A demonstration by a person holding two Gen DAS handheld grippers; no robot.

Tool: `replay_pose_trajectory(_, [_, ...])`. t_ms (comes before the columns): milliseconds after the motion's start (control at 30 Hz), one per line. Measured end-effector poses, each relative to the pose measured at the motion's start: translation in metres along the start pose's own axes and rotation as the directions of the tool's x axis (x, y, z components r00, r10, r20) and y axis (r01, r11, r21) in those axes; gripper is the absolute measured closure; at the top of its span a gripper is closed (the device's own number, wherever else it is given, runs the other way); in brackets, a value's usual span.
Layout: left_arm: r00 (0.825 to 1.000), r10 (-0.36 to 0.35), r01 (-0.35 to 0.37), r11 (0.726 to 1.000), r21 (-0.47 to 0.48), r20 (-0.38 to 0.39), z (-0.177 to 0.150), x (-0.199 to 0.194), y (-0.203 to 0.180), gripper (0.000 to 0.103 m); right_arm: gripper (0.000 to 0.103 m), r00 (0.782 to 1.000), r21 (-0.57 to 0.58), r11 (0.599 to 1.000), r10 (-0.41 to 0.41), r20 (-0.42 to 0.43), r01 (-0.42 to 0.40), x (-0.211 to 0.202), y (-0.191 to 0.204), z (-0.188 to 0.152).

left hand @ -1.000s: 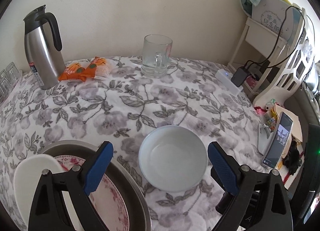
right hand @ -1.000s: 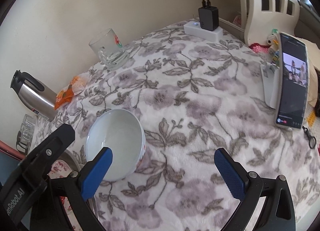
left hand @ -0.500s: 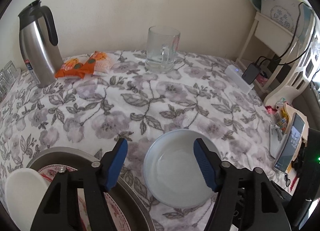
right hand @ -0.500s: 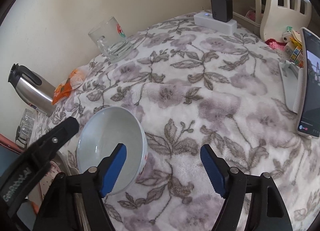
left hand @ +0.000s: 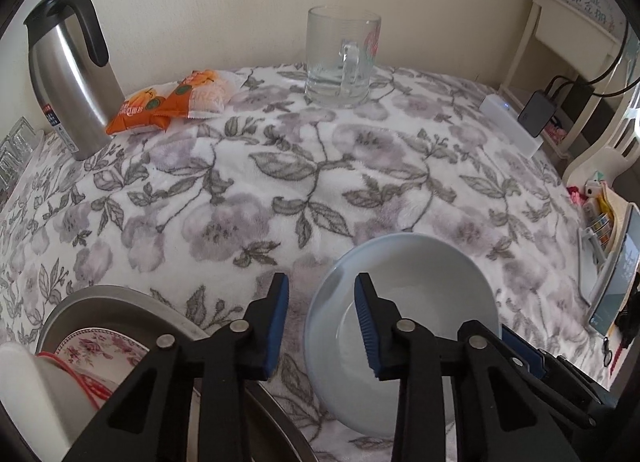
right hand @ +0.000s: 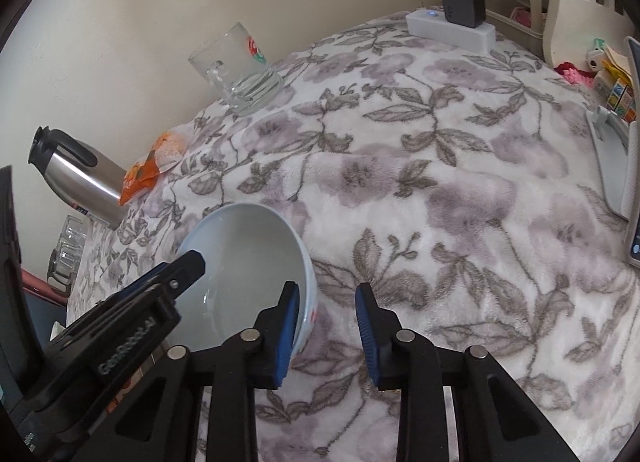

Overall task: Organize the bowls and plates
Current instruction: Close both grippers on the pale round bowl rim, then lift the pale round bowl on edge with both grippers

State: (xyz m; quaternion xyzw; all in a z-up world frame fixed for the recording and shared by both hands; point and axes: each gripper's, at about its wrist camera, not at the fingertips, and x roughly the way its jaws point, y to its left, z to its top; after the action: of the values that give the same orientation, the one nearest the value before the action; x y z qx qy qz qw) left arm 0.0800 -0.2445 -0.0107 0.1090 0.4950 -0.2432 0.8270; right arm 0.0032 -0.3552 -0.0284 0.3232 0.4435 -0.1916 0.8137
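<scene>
Blue-padded, your left gripper (left hand: pixel 322 318) and right gripper (right hand: pixel 327 326) are straddling opposite rims of the pale blue bowl (left hand: pixel 404 326) on the floral cloth (left hand: pixel 280 166), jaws part-spread, not pinching. Next: squeeze, then lift toward the metal basin (left hand: pixel 116 302).

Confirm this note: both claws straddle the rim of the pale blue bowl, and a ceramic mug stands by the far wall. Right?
One slip: the mug is clear glass, not ceramic, as the left wrist view shows. The left claw and right claw do each straddle the rim of the bowl.
</scene>
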Motion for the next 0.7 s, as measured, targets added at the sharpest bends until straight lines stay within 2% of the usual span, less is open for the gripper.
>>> replay_pose_trajectory(200, [0.999, -0.016, 0.016, 1.0, 0.0, -0.05, -0.003, 0.013, -0.001, 0.081, 0.076, 0.999, 0.002, 1.0, 0.018, -0.03, -0.018, 0.01, 0.005, -0.003])
replay_pose_trajectory(400, [0.998, -0.026, 0.026, 1.0, 0.002, -0.055, -0.004, 0.015, -0.001, 0.081, 0.076, 0.997, 0.024, 0.999, 0.047, -0.056, -0.046, 0.017, 0.005, -0.005])
replay_pose_trajectory(500, [0.998, -0.047, 0.046, 0.999, -0.006, -0.049, -0.004, 0.015, 0.001, 0.082, 0.081, 0.996, 0.028, 0.997, 0.071, -0.058, -0.069, 0.017, 0.007, -0.006])
replay_pose_trajectory(700, [0.997, -0.064, 0.064, 0.998, -0.015, -0.039, -0.004, 0.011, 0.002, 0.084, 0.081, 0.996, 0.023, 0.998, 0.061, -0.06, -0.06, 0.016, 0.007, -0.006])
